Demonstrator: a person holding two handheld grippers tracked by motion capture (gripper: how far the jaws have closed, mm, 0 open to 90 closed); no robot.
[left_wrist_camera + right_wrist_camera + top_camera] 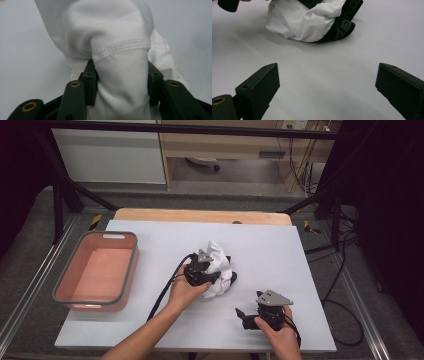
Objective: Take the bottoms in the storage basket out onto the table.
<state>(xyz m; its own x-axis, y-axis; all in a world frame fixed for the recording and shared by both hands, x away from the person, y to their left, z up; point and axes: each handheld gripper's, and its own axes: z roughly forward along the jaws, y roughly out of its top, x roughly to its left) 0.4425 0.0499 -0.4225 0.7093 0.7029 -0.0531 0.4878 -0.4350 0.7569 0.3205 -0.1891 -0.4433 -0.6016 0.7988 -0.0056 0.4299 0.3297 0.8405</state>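
**Left gripper clamps crumpled garment**

A pink bin (pixel 95 270) sits at the table's left edge. Mid-table, the left gripper (pixel 202 270) pinches a white garment (pixel 217 267). Near the front edge, the right gripper (pixel 250 317) gapes empty. Thin fabric might slip free when lifted.

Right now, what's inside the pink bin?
The pink bin holds nothing visible: bare pink floor in the high view. Its near wall hides a strip of floor. The white garment lies outside, clamped by the left gripper.
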